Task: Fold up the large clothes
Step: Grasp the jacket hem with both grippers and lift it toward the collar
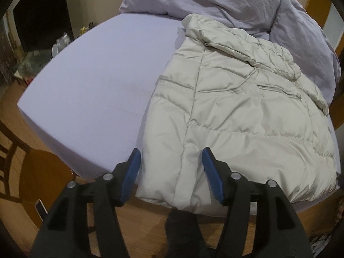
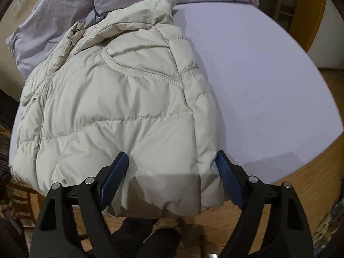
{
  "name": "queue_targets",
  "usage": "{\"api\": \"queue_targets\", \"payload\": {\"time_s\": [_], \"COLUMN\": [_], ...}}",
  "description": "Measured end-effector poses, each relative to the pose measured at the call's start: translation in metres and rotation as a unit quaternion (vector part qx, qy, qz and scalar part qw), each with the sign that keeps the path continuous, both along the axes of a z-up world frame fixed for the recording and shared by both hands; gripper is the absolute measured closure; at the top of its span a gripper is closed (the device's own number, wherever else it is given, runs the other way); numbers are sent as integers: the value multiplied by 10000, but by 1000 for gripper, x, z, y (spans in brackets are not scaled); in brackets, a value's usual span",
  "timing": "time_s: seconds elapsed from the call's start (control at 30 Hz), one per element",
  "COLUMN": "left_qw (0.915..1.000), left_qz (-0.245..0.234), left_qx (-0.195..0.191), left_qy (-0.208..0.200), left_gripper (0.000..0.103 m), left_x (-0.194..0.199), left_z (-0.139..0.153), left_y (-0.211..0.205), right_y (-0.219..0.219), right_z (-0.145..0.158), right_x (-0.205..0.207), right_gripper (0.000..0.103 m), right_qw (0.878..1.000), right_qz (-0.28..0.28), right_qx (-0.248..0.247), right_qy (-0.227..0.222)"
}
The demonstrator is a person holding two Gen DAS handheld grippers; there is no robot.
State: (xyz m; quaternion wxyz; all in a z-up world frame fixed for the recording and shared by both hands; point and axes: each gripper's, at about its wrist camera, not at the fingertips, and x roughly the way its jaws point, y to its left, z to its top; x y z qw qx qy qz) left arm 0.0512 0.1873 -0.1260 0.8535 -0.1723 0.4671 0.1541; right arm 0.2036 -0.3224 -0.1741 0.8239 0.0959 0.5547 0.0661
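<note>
In the left wrist view, the left part of the bed [image 1: 86, 81] is a wide bare lavender sheet that reaches from the near edge up to the far edge, and it leaves much free room beside the garment. Past the left edge there is a wooden floor [image 1: 32, 172], with a dark chair [image 1: 8, 150] near the left corner of the bed. The left gripper [image 1: 171, 161] hangs over the near edge with its blue fingers [image 1: 133, 172] spread wide, holding nothing; the left finger is above the sheet just beside the jacket's left border, and the right one is above the hem. The cream puffer jacket [image 1: 247, 118] lies flat on the right half of the bed, its hem along the near edge and slightly over it, its collar toward the far edge, touching the crumpled lavender duvet [image 1: 215, 0] that is piled along the far edge and the right corner. In the right wrist view the jacket [image 2: 118, 107] fills the left and the middle, and the bare sheet [image 2: 268, 86] is to its right. The right gripper [image 2: 173, 162] is also wide apart and holds nothing; its fingers [image 2: 114, 180] stand at both sides of the hem, which hangs over the near edge above the floor [image 2: 301, 182].
</note>
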Motion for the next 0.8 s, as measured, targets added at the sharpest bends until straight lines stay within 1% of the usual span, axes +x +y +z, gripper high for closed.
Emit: {"api": "queue_targets", "payload": {"time_s": [0.07,0.1,0.13,0.17,0.2,0.23,0.27,0.3,0.33,0.37,0.4,0.43,0.53,0.57,0.67,0.8], "left_qw": [9998,9995,9992,9992,9992,9991,9991,9990,9990,9992,9993,9994,9992,9987,9974,9944], "left_qz": [75,101,123,138,124,91,72,58,46,33,31,30,44,-40,-103,-152], "left_qx": [-200,-313,-379,-372,-373,-394,-401,-409,-397,-349,-311,-258,-168,-141,-14,209], "left_qy": [-16,-36,-53,-95,-111,-131,-152,-171,-196,-211,-219,-241,-349,-482,-710,-1027], "left_gripper": [43,45,46,48,53,59,62,70,77,80,85,87,91,91,92,93], "left_x": [0,1,1,1,1,0,0,0,0,0,0,0,2,5,14,38], "left_z": [-4,-6,-7,-7,-7,-7,-7,-6,-4,-1,2,6,23,33,59,98], "left_y": [4,5,5,4,3,2,0,-2,-4,-7,-9,-11,-12,-12,-13,-15], "right_y": [-1,-1,0,0,0,-1,-2,-4,-6,-7,-8,-7,-3,-2,1,13], "right_z": [-2,-2,-1,-1,-1,0,0,0,1,3,6,10,29,38,61,97], "right_x": [1,1,0,-1,-3,-4,-5,-5,-6,-6,-6,-5,-1,2,9,34], "right_gripper": [23,25,28,35,40,52,66,72,81,87,89,91,93,93,93,93], "right_qw": [10000,10000,10000,9999,9998,9997,9996,9993,9989,9987,9985,9984,9976,9969,9942,9890], "right_qz": [-12,16,51,85,124,158,185,198,205,209,229,252,326,342,395,501], "right_qx": [82,68,44,25,34,82,161,286,391,422,428,412,309,321,378,353], "right_qy": [4,-23,-50,-81,-124,-149,-157,-158,-162,-200,-239,-285,-528,-639,-927,-1344]}}
